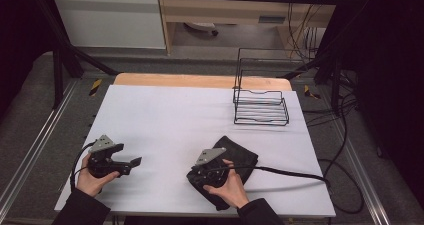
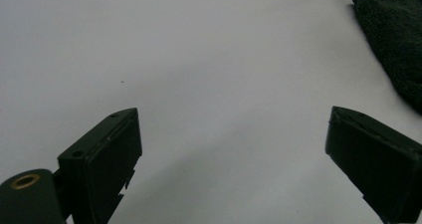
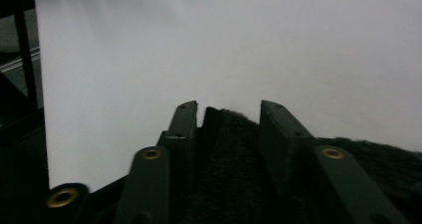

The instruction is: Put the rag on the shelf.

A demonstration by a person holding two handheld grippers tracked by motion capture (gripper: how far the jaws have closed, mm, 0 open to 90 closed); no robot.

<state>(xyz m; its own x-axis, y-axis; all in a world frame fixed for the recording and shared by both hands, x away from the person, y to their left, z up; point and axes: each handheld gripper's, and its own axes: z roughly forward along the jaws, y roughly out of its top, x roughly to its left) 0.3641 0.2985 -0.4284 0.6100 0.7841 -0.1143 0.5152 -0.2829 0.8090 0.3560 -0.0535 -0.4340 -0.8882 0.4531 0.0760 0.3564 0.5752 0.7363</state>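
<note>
A dark fleecy cloth (image 1: 241,157) lies crumpled on the white table (image 1: 175,115) near the front, right of centre. My right gripper (image 1: 196,176) rests on its left end, held by a hand. In the right gripper view a fold of the cloth (image 3: 229,154) stands between the two partly spread jaws of my right gripper (image 3: 229,107), and the pads do not seem to press on it. My left gripper (image 1: 131,165) sits low over the table at the front left, apart from the cloth. Its jaws (image 2: 234,129) are spread wide over bare table, with the cloth's edge (image 2: 393,40) at the upper right.
A black wire rack (image 1: 261,105) stands at the back right of the table. The right gripper's cable (image 1: 290,172) trails off the table's right side. A wooden strip runs along the far edge, and dark frame posts stand around the table.
</note>
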